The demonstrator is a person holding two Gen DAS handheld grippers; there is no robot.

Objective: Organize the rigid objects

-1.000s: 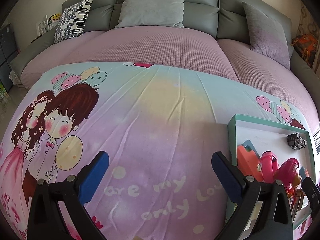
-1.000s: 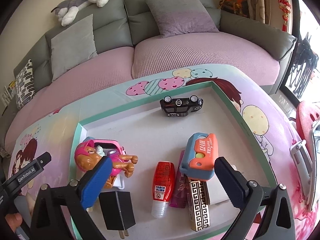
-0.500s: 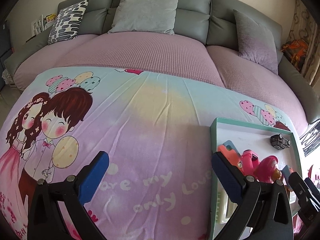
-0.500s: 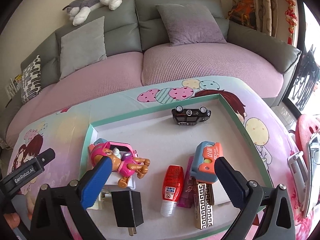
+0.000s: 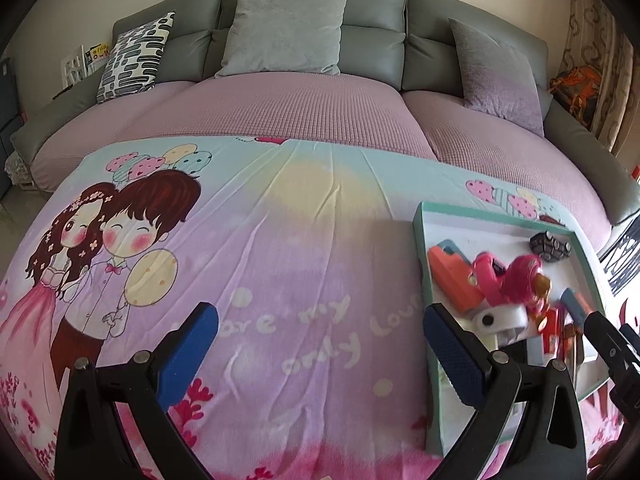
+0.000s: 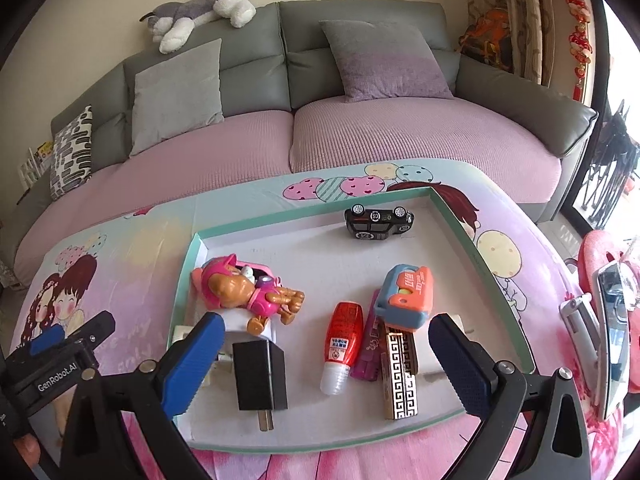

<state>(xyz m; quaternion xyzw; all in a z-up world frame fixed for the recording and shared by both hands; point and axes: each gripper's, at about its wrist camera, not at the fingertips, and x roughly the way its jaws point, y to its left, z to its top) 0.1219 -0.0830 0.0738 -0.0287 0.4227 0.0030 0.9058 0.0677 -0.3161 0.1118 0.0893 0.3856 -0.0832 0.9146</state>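
The right gripper hangs over the near edge of a shallow white tray with a mint-green rim, its blue-padded fingers spread wide with nothing between them. In the tray lie a black plug-in charger block, a pink-and-brown toy puppy figure, a red squeeze bottle with a clear cap, an orange-and-blue toy gun, a gold-patterned slim box and, at the far side, a small black toy car. The left gripper, fingers likewise apart and empty, hovers over the cartoon-printed pink cloth on the worktop, just left of the tray.

Mint-rimmed white tray centre frame; black car, red bottle, pink-brown pup, orange-blue toy. Cartoon-print pink cloth; grey sofa at top.
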